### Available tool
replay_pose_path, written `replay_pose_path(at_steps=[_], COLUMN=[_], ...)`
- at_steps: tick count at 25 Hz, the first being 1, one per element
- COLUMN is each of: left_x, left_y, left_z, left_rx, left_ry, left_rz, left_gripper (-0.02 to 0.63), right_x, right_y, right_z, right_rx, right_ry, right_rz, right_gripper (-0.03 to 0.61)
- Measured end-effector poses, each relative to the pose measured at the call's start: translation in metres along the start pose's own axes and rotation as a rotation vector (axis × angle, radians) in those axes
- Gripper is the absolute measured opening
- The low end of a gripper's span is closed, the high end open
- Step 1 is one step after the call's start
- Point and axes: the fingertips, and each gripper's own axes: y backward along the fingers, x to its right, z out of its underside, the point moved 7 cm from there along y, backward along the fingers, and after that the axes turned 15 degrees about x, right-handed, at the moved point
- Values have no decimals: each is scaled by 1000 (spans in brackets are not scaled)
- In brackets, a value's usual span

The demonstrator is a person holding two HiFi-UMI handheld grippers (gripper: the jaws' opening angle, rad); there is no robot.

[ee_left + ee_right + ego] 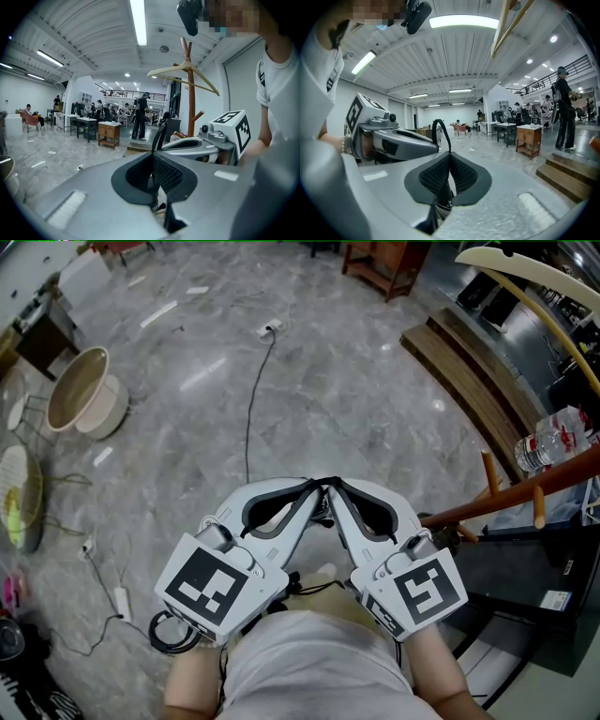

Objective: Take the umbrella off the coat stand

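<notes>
Both hand-held grippers closed and empty, tip to tip beside the coat stand.

The left hand-held gripper [309, 489] and the right hand-held gripper [337, 489] each have their jaws pressed together with nothing between them, and their noses meet over the grey floor [309, 381]. The coat stand [506, 493] is just to the person's right. Seen from the head view, its reddish-brown pole slants from near the right hand-held gripper out to the picture's right edge. In the left gripper view it rises upright, with a pale hanger [492, 256] at its top. I cannot make out the umbrella in any view.
</notes>
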Motion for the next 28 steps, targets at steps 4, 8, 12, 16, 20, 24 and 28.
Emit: replay_pose_path(at_steps=[4, 8, 12, 16, 20, 24, 28], left_x=[3, 3, 3, 3, 2, 1, 0], left_y=[-2, -1, -1, -3, -3, -3, -2], left_z=[0, 1, 2, 0, 1, 1, 1], left_rx=[-3, -4, -5, -5, -2, -3, -2], left_ry=[3, 7, 9, 8, 9, 7, 4], left_rz=[-6, -7, -6, -4, 1, 5, 8], left_gripper=[21, 21, 21, 22, 21, 21, 21], right_x=[1, 1, 1, 2, 2, 2, 1], right_y=[1, 1, 1, 2, 1, 0, 0], right_z=[0, 1, 1, 0, -1, 0, 0], right_rx=[-2, -6, -9, -8, 0, -5, -3], right_ry=[-4, -5, -4, 0, 2, 7, 10], right_rz=[-8, -9, -6, -1, 3, 7, 9], right_gripper=[5, 5, 5, 5, 5, 5, 5])
